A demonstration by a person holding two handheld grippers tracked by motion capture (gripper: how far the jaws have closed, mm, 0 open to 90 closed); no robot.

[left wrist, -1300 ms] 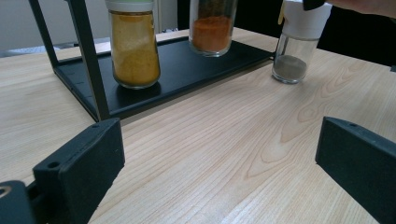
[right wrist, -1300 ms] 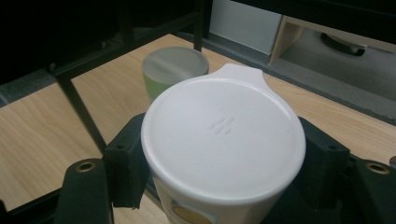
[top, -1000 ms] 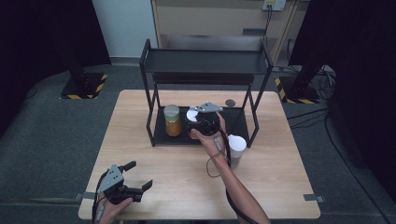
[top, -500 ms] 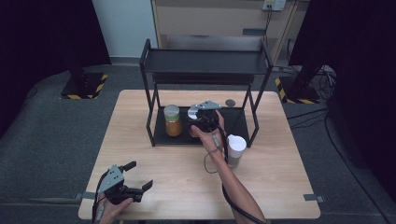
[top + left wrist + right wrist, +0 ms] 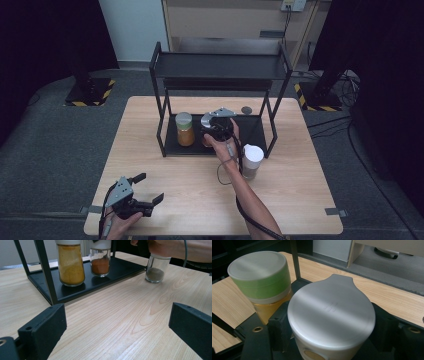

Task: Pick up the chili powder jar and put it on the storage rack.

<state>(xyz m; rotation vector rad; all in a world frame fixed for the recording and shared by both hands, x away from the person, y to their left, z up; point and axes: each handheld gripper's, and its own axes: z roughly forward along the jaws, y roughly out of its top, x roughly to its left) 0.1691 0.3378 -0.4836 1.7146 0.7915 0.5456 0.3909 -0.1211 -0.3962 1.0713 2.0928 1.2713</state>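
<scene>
On the rack's lower shelf (image 5: pixel 250 131) we see two jars side by side, one (image 5: pixel 184 129) left of the other (image 5: pixel 100 258); a third jar (image 5: pixel 252 161) stands on the table (image 5: pixel 150 150), right of the rack.

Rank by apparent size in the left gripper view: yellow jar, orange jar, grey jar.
1. yellow jar, largest, though it stands nearest the camera and its top is cut off.
2. orange jar and grey jar look alike; both are partly cut off or hidden by the hand, so no ranking.

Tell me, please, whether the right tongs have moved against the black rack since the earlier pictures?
Yes. The right tongs, shut on the white-capped spice jar, have shifted slightly toward the orange-powder jar and lower onto the black rack's bottom shelf.
</scene>
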